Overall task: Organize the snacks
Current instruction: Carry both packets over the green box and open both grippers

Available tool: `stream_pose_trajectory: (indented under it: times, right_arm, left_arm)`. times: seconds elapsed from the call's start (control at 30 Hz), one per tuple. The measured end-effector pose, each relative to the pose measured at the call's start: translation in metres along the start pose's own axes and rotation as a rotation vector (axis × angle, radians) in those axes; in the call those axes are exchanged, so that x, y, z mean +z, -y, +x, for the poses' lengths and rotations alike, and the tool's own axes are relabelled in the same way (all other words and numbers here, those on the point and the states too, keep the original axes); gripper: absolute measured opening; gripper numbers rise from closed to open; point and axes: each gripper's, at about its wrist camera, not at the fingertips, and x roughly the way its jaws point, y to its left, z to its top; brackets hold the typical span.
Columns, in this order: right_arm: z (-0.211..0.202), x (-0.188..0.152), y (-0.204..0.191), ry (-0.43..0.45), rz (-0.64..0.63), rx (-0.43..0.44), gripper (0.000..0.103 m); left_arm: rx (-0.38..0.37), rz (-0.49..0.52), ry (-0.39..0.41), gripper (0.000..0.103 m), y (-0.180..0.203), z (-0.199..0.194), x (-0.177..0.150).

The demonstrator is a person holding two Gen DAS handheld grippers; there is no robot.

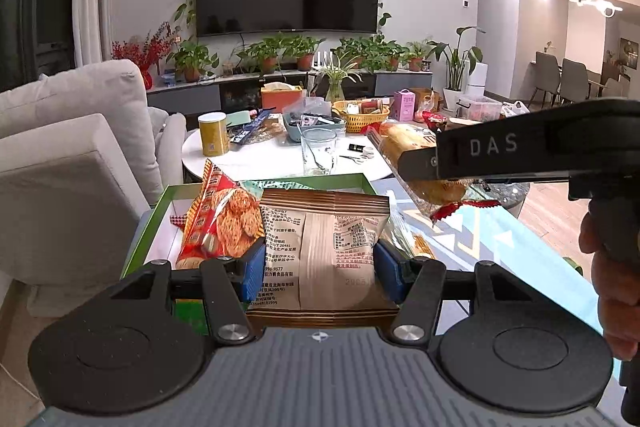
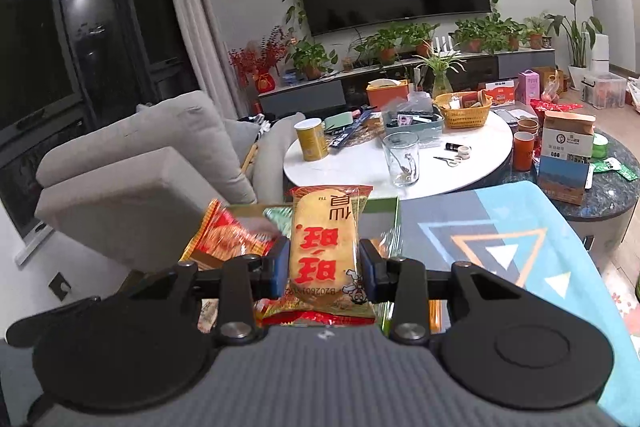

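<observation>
Left wrist: left gripper (image 1: 316, 263) clamps brown packet (image 1: 324, 247) over green box (image 1: 148, 227); right gripper (image 2: 324, 265) grips rice cracker (image 2: 322, 251) (sofa (image 2: 132, 167) beside).

The near counter (image 2: 460, 203) wears a blue patterned cloth (image 2: 520, 227); a green-rimmed box (image 1: 152, 223) sits at its far left edge. Beyond it, a round white counter (image 2: 352, 167) carries a yellow canister (image 2: 311, 139), a glass jar (image 2: 401, 159), scissors (image 2: 447, 160) and a yellow basket (image 2: 464, 111).
</observation>
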Motion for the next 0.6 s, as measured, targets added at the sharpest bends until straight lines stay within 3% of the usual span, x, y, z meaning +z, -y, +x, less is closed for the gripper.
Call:
stream_pose_trajectory:
  times: [0.6]
  right_arm:
    - [0.091, 0.016, 0.024, -0.059, 0.056, -0.021, 0.037]
  left_arm:
    - [-0.063, 0.026, -0.097, 0.054, 0.001, 0.098, 0.009]
